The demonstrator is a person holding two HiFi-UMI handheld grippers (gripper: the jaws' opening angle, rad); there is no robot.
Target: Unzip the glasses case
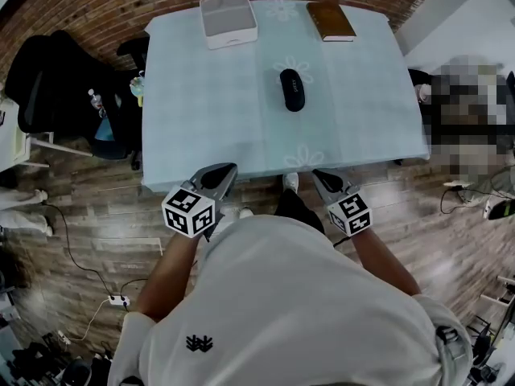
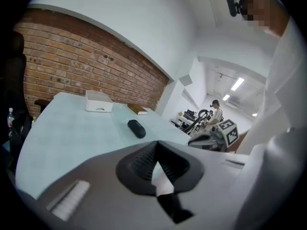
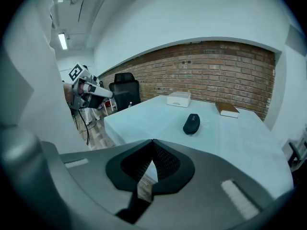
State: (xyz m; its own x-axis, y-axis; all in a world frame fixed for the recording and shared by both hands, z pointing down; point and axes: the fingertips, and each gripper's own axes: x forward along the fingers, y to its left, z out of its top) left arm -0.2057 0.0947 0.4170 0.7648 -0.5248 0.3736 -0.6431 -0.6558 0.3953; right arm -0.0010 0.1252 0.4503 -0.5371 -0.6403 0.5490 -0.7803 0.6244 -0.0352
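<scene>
Glasses case (image 1: pixel 292 89) lies mid-table, apparently zipped, while my left gripper (image 1: pixel 224 172) and right gripper (image 1: pixel 323 177) hover at the near edge, fingers together, empty, ready to reach.

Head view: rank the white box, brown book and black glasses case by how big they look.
1. white box, clearly largest.
2. brown book.
3. black glasses case, smallest, though it lies nearer the camera than the other two.

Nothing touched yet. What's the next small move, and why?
Probably reach both forward toward the case: it lies out in the middle of the table, while the left gripper and right gripper hang shut and empty at its near edge.
</scene>
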